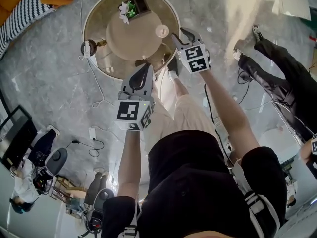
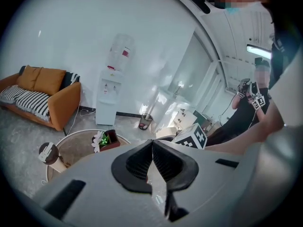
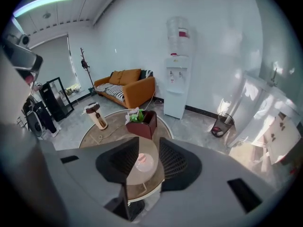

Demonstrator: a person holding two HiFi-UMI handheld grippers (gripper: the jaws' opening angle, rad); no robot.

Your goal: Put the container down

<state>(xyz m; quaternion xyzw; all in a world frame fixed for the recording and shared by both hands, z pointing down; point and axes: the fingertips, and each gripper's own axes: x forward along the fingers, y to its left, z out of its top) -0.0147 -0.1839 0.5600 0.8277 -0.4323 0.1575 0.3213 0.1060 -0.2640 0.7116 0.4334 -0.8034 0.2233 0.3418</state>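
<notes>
The small round container (image 1: 162,31) sits on the pale upper disc of the round surface (image 1: 124,38), near its right edge. Its round top faces up, so its axis runs vertically. The right gripper (image 1: 181,34) hangs just right of it, its 2 jaws spread wide and touching nothing. In the right gripper view the container shows in the gap, down on the surface and clear of both pads. The left gripper (image 1: 145,69), at the near rim, has its jaw tips pressed together on nothing.
</notes>
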